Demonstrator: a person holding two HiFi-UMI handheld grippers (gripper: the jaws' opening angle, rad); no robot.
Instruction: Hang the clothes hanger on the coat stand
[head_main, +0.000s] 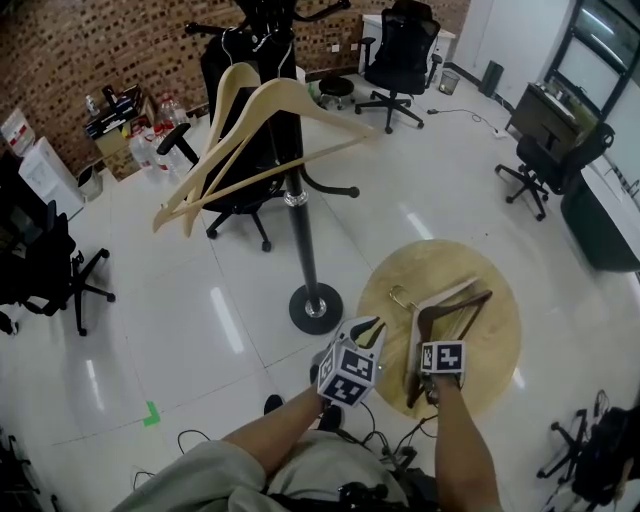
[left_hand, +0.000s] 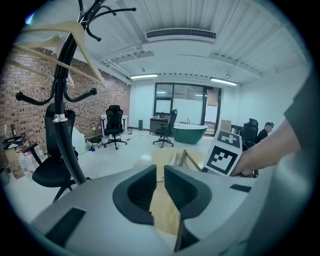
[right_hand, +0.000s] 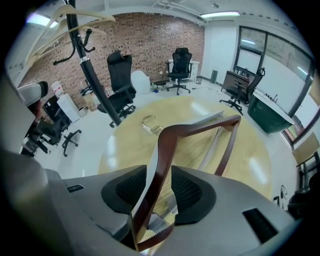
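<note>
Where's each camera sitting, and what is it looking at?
Left gripper view: on the left tongs, facing across the table to the coat stand; a hand shows.
Right gripper view: on the right tongs, along the dark hanger they grip.
Head view: on the head, looking down; both forearms show.
All share the table.

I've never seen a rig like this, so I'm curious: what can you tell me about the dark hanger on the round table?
The dark hanger looks like glossy reddish-brown wood, with two sloping arms meeting at a peak and a lower bar with a notched edge. It lies on the round wooden table, over a paler hanger. A metal hook lies by the peak; I cannot tell which hanger it belongs to. The right gripper clamps one arm.
</note>
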